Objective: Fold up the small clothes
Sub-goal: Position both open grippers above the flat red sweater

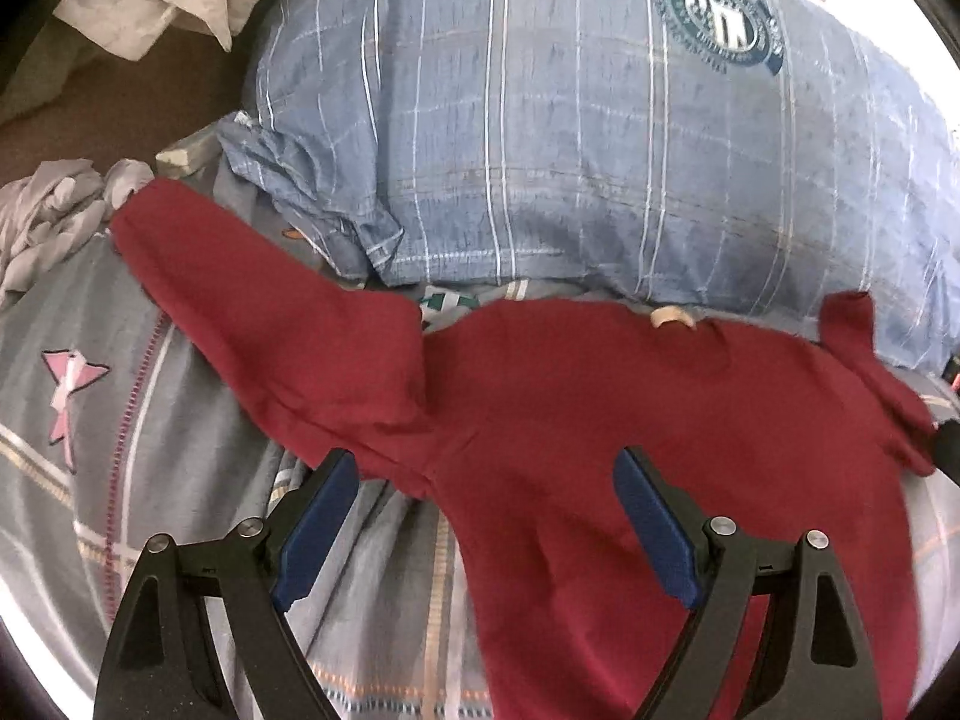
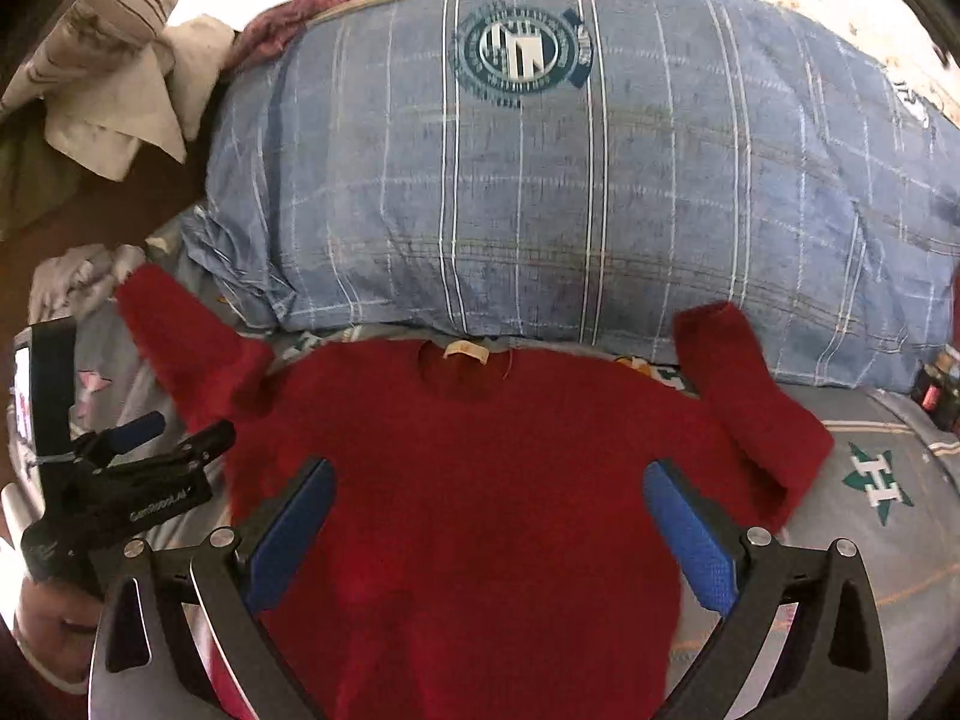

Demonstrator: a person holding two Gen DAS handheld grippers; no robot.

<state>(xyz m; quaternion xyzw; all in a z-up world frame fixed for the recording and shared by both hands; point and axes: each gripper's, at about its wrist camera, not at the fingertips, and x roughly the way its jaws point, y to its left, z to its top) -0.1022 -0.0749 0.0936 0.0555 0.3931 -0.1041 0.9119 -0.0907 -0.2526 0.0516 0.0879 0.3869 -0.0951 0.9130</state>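
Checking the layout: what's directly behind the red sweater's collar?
A blue plaid pillow lies behind the red sweater; a strip of patterned bedsheet shows between them. Whatever is under either stays hidden.

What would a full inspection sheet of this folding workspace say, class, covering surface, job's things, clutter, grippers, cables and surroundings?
Surface: grey patterned bedsheet with star prints.
Job's things: red sweater spread flat, neck label away from the cameras, both sleeves angled outward.
Clutter: crumpled pale cloth beyond the left sleeve; white rags and maroon fabric beyond the pillow; small dark object at the right edge.
Grippers: left gripper open above the sweater's left edge; right gripper open above its body; neither holds anything.
Cables: nothing seen.
Surroundings: large blue checked pillow with round emblem, behind the sweater.
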